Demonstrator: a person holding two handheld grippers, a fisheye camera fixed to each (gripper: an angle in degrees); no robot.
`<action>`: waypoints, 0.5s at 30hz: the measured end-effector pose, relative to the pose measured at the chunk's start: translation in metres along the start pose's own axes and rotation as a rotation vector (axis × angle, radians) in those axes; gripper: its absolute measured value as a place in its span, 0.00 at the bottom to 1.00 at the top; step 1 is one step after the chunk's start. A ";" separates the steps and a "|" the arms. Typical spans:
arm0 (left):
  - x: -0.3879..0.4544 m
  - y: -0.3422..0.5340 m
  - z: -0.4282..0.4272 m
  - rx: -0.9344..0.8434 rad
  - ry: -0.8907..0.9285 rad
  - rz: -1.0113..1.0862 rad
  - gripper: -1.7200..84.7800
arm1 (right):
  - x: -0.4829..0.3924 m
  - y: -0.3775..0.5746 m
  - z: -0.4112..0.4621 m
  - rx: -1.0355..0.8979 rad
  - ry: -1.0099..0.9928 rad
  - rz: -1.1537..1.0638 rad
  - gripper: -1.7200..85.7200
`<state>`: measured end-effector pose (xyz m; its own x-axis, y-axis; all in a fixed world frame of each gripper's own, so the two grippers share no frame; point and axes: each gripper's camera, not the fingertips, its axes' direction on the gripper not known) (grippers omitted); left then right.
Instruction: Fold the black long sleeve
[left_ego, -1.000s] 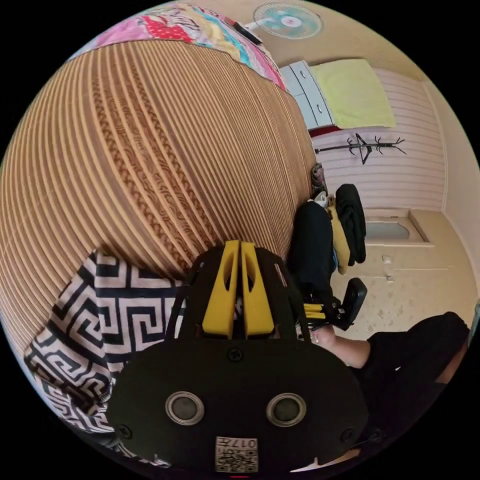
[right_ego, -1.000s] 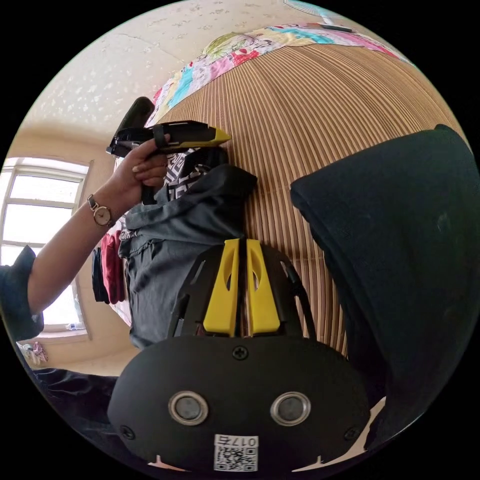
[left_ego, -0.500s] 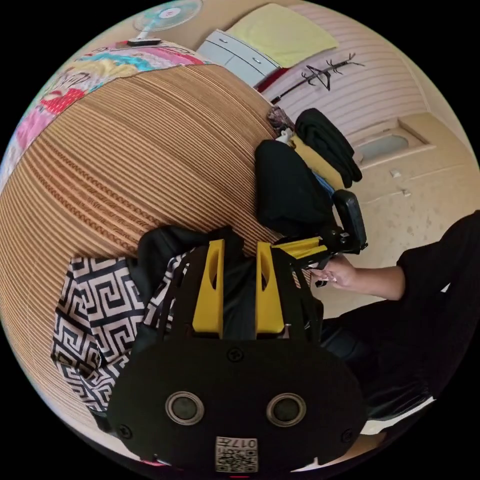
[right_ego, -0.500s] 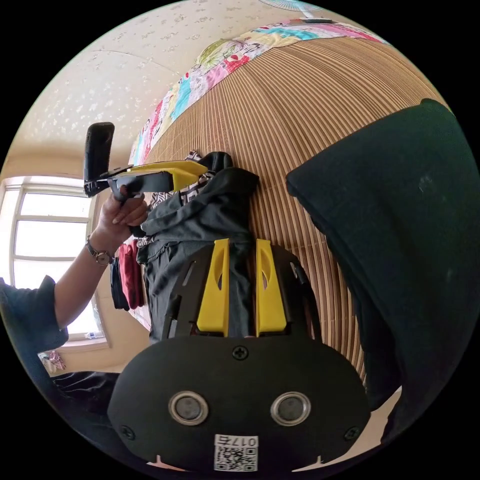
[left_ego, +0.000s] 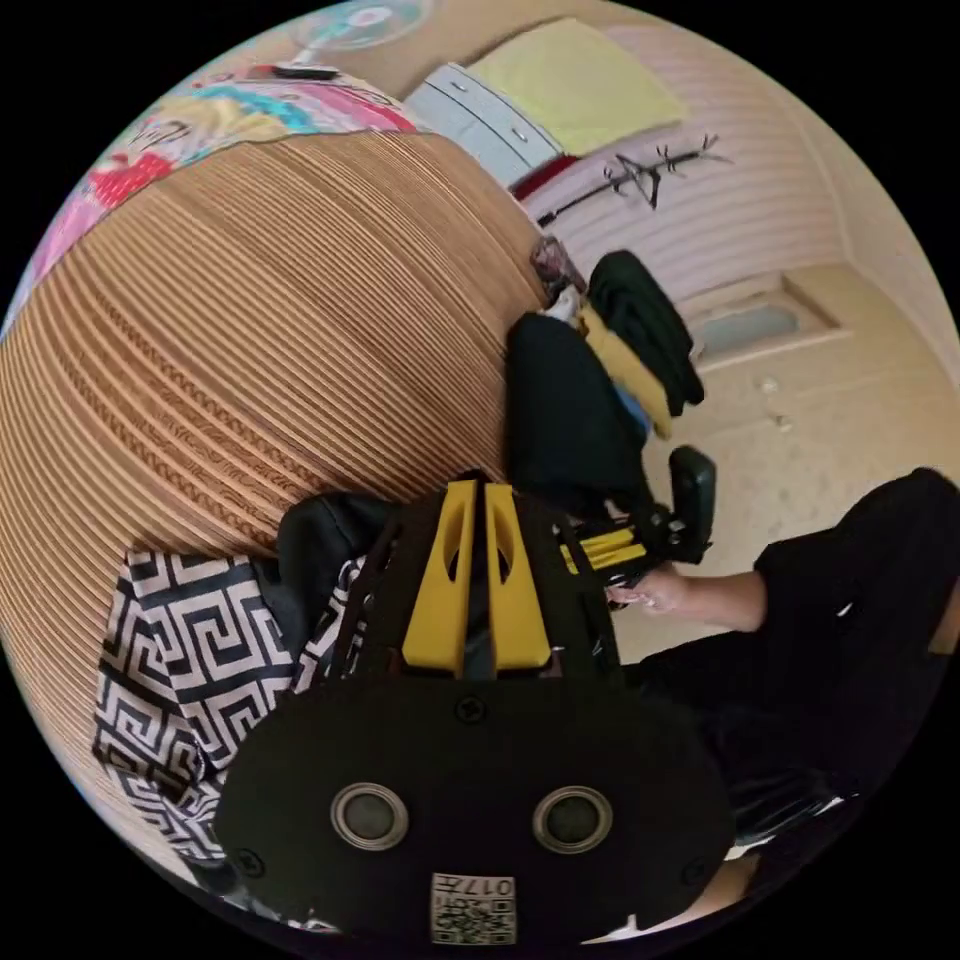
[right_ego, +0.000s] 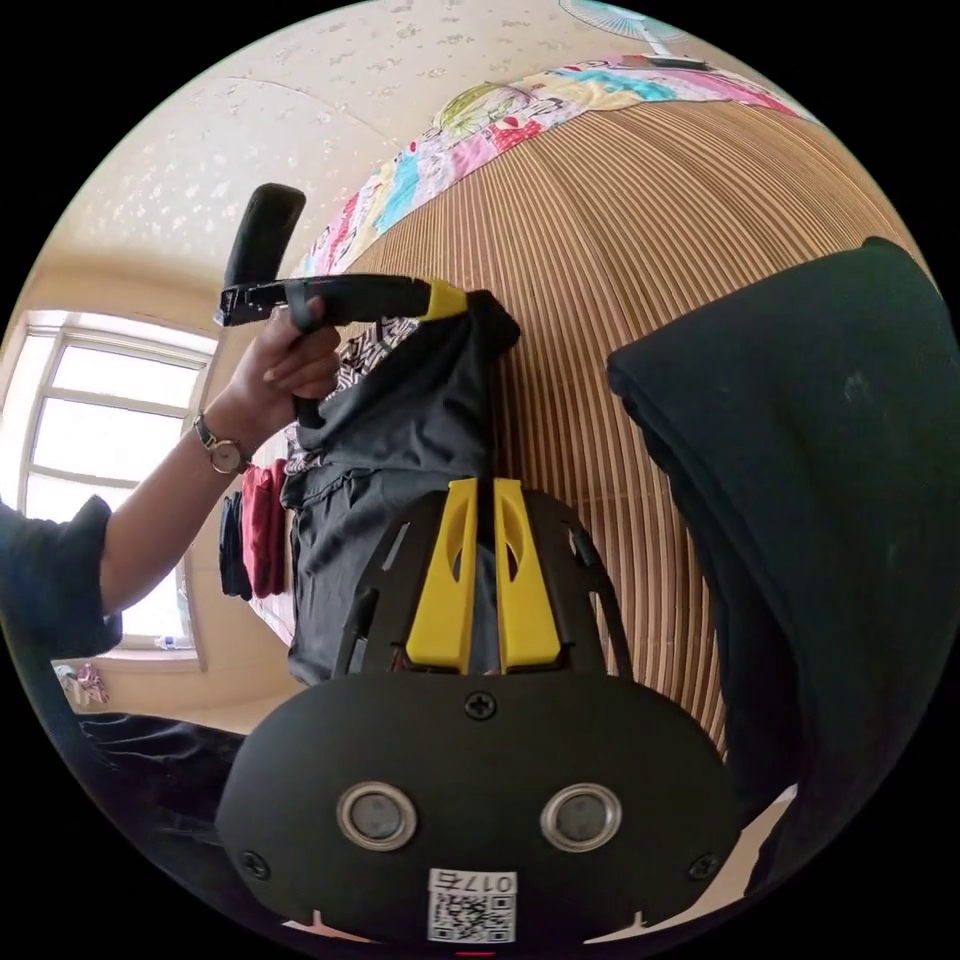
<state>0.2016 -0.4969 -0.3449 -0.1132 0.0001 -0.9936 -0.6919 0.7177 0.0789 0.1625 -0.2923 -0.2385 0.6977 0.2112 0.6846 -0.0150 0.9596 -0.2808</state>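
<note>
Garment first: the black long sleeve (right_ego: 400, 470) hangs bunched between the two claws just above the striped mat (right_ego: 640, 260), one edge pinched at the tip of the left claw (right_ego: 445, 298), another running into the closed jaws of the right claw (right_ego: 478, 560). In the left gripper view the left claw (left_ego: 473, 570) has its jaws drawn nearly together with dark cloth between them, so it appears clamped on the same shirt. Beside the mat's near edge, touching the shirt, lies a black-and-white patterned cloth (left_ego: 190, 650); further along that edge sits a folded black pile (right_ego: 830, 500). My worry is that the shirt is crumpled, not spread, so a pull apart could lift two layers or drag the patterned cloth with it, and a thin pinch at the left tip may slip. Each claw body carries a printed code sticker (right_ego: 472, 905), which I leave unread; no brand shows elsewhere.
</note>
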 end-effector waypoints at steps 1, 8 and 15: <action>-0.026 0.001 -0.008 0.056 0.097 -0.078 0.01 | 0.002 0.002 0.001 -0.003 0.008 0.007 0.06; -0.112 -0.001 0.025 0.044 0.101 -0.352 0.02 | 0.015 0.006 0.018 -0.003 0.080 0.089 0.06; -0.110 0.022 -0.001 0.288 0.144 -0.292 0.13 | 0.022 0.016 0.011 0.006 0.017 0.114 0.08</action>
<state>0.1983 -0.4820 -0.2335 -0.0540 -0.3144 -0.9477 -0.4850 0.8379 -0.2503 0.1700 -0.2700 -0.2205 0.7034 0.3161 0.6366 -0.0993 0.9306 -0.3524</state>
